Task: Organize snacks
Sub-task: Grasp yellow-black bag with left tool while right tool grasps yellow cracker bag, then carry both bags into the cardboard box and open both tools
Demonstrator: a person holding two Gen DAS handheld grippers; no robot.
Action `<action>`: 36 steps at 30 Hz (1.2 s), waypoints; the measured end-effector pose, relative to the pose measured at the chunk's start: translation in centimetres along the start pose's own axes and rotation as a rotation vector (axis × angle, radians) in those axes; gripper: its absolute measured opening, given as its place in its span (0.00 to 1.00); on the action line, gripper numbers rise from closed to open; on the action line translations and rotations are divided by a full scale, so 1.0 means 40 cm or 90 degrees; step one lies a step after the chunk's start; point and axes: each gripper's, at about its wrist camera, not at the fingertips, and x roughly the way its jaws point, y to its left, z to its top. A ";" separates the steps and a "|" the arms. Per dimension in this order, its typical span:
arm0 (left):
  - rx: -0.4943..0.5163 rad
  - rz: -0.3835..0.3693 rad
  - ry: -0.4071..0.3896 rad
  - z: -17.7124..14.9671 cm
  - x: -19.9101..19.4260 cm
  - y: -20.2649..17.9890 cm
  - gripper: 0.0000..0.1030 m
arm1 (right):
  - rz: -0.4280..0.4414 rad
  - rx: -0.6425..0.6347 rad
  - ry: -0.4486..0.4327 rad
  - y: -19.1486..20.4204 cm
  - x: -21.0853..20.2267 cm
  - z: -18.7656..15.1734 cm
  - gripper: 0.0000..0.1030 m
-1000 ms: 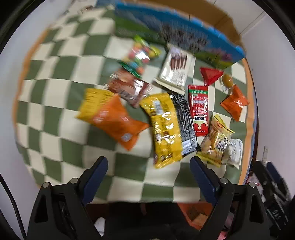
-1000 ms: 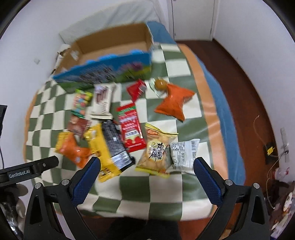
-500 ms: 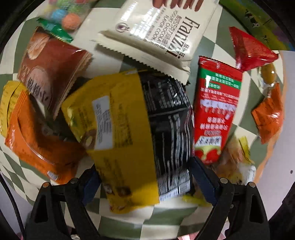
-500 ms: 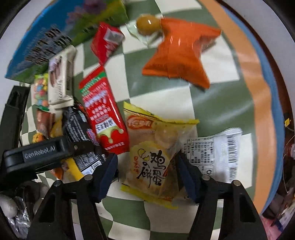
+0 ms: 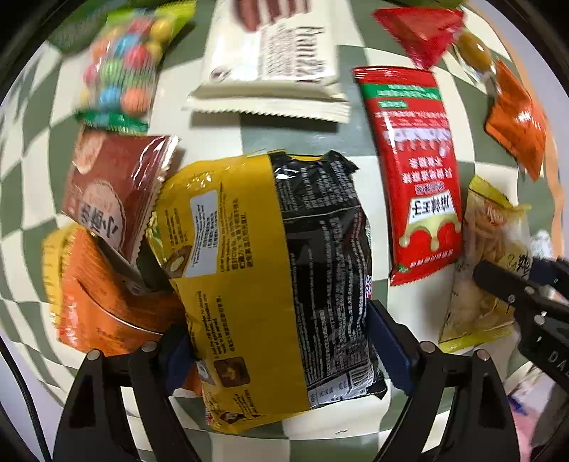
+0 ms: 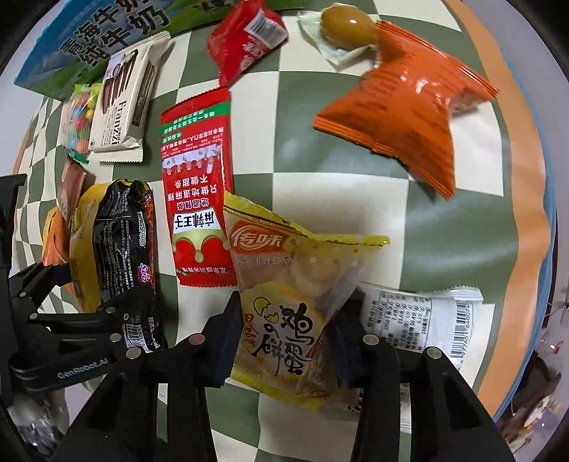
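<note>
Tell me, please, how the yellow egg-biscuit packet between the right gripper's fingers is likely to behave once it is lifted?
The yellow egg-biscuit packet is thin, crinkled film, so it will probably sag and crumple around the right gripper rather than stay flat. Its glossy surface may slip. The round biscuits visible through the clear part look brittle, so a hard squeeze could crack them.

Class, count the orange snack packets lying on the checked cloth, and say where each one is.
2. One orange packet lies at the far right beside the wrapped egg; the other orange packet is at the left, partly under the yellow-black bag. More may be hidden.
</note>
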 end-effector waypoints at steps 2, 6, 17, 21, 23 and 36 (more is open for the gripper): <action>-0.033 -0.023 0.001 0.005 0.008 0.017 0.85 | -0.002 0.024 0.002 0.000 0.014 0.013 0.52; -0.079 -0.038 -0.024 -0.002 0.008 0.029 0.83 | -0.005 0.092 -0.006 -0.009 0.035 0.013 0.52; 0.015 -0.026 -0.063 -0.104 -0.124 0.016 0.82 | -0.024 0.127 -0.062 0.033 -0.061 -0.050 0.37; 0.023 -0.037 -0.085 -0.125 -0.213 0.025 0.82 | 0.021 0.125 -0.082 0.031 -0.123 -0.064 0.36; 0.021 -0.045 -0.108 -0.137 -0.274 0.040 0.82 | 0.051 0.119 -0.097 0.039 -0.170 -0.057 0.36; 0.003 -0.060 -0.295 0.236 -0.716 0.135 0.82 | 0.169 0.007 -0.235 0.185 -0.480 0.312 0.36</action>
